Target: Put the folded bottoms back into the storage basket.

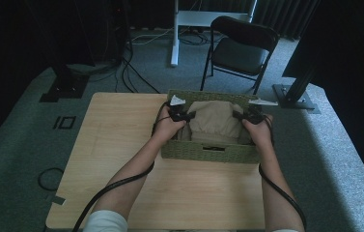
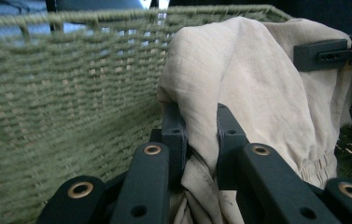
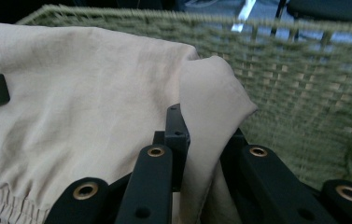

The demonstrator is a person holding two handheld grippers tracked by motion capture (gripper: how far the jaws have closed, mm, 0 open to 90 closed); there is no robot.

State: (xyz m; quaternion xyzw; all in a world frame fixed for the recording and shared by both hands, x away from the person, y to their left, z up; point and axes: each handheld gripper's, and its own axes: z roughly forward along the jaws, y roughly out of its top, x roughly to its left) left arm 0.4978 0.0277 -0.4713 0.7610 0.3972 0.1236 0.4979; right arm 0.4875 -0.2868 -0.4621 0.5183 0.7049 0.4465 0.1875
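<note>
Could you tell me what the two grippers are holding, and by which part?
Both hold the beige cloth inside the green basket: the left gripper and the right gripper each pinch a fold at opposite ends.

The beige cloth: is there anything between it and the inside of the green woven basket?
Nothing visible. The beige cloth hangs between the left gripper and the right gripper, both shut on it, already inside the walls of the green woven basket.

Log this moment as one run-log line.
left gripper: shut on beige cloth | right gripper: shut on beige cloth | cloth: inside green woven basket | basket: on table
</note>
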